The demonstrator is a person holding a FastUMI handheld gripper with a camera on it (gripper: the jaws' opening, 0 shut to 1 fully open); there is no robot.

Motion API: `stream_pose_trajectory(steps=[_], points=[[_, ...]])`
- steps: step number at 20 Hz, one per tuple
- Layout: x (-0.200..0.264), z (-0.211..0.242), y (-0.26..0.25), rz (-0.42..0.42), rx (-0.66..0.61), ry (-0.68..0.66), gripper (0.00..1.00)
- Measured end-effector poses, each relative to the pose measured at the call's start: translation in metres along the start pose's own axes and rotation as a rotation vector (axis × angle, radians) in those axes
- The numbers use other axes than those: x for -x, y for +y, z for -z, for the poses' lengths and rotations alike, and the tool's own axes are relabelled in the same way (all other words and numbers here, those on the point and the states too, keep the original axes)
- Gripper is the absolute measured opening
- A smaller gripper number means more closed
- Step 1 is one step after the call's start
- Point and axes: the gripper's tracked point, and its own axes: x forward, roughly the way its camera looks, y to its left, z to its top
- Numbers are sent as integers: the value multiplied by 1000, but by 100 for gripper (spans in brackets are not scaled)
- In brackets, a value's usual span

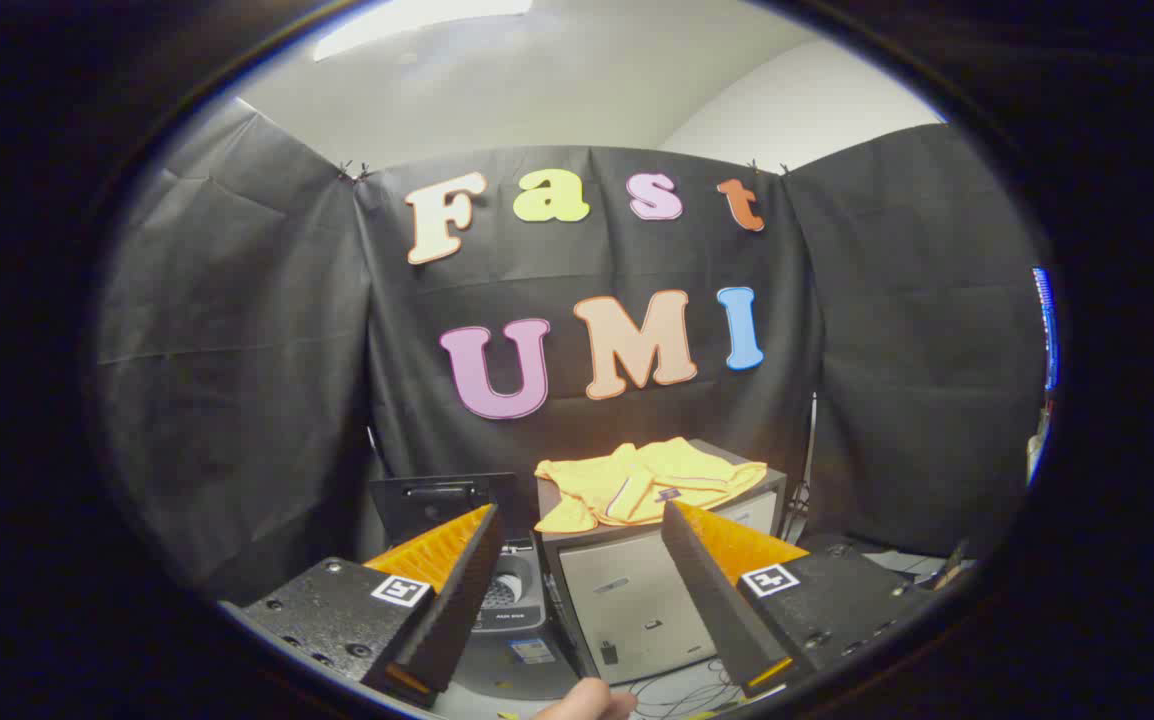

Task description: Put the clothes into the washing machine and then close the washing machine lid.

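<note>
- Clothes: a crumpled yellow cloth garment (649, 482) lies on top of a grey box-shaped cabinet (637, 590), at 12 o'clock beyond the fingertips, well apart from them.
- Gripper (582, 535) stands wide, holding nothing.
- Small dark washing machine (509, 600) sits at 9 o'clock of the cabinet, its black lid (434, 503) raised.
- Risk: a shallow pinch could drop trailing fabric; a low carry could catch the cabinet edge or knock the upright lid shut early.

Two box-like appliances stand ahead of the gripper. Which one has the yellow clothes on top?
The pale-fronted cabinet, beyond the open gripper, carries the yellow clothes. The dark washing machine beside it has its lid raised.
</note>
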Motion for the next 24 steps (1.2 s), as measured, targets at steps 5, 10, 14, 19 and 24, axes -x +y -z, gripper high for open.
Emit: stream_pose_trajectory(steps=[5, 10, 14, 19, 24], points=[[1, 11, 7, -22, 6, 20, 97], [-11, 11, 10, -23, 4, 19, 97], [-27, 6, 6, -21, 22, 24, 97], [-64, -10, -5, -30, 30, 29, 97], [-100, -28, -24, -14, 31, 25, 97]])
